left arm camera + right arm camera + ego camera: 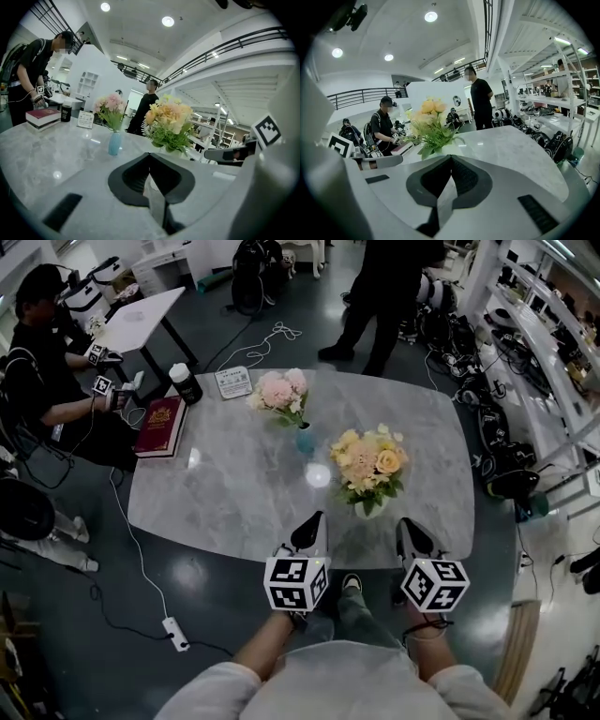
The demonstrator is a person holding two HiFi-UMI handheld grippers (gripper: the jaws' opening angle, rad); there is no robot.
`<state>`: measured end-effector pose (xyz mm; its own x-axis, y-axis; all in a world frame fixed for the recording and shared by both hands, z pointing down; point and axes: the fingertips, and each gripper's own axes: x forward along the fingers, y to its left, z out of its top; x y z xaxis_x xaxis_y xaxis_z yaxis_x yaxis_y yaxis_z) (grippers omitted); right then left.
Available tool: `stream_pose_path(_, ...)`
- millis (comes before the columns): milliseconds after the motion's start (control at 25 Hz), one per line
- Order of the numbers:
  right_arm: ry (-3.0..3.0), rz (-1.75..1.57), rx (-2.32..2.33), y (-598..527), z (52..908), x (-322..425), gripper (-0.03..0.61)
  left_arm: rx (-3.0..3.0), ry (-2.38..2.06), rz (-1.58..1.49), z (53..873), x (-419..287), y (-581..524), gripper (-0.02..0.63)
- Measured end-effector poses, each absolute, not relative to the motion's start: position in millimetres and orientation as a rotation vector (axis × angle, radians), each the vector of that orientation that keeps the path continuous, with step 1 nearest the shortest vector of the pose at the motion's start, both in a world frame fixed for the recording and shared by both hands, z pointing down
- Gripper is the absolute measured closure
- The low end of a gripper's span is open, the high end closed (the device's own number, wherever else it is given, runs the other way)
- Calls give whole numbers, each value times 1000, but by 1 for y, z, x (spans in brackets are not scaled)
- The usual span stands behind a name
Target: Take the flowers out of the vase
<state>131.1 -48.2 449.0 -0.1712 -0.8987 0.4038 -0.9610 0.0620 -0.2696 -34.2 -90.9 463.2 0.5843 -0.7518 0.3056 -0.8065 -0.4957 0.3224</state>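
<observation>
Though print on the card is unreadable | left gripper closed, empty | right gripper closed, empty

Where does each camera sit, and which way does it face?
Head view: on the person's head, looking steeply down at the grey table; shows both forearms, the left gripper and right gripper.
Left gripper view: on the left gripper, looking along its shut jaws across the table at the yellow bouquet and pink flowers.
Right gripper view: on the right gripper, facing along its shut jaws at the yellow bouquet.
Shared: both gripper views show the yellow bouquet and the other gripper.
</observation>
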Motion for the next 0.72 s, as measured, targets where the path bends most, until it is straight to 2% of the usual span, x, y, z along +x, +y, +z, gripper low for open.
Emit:
stream_pose_path(160,-2214,711,1921,-56,440,137,574,2408,-1258,184,462,-21,-89,611)
stream_pose_path(280,-2235,696,1908,-62,436,146,574,2411,-1224,189,467,-5,-89,558)
stream_pose_path(480,-2247,715,1895,-67,440,160,574,2409,-1186,213,481,18,-80,506)
stream_pose_path(600,-2249,744,1882,-67,447,166,574,2417,-1174,217,489,28,-77,429)
stream_pose_path(720,-2255,770,1855,-66,455,169,574,2419,-1159,225,498,38,-77,392)
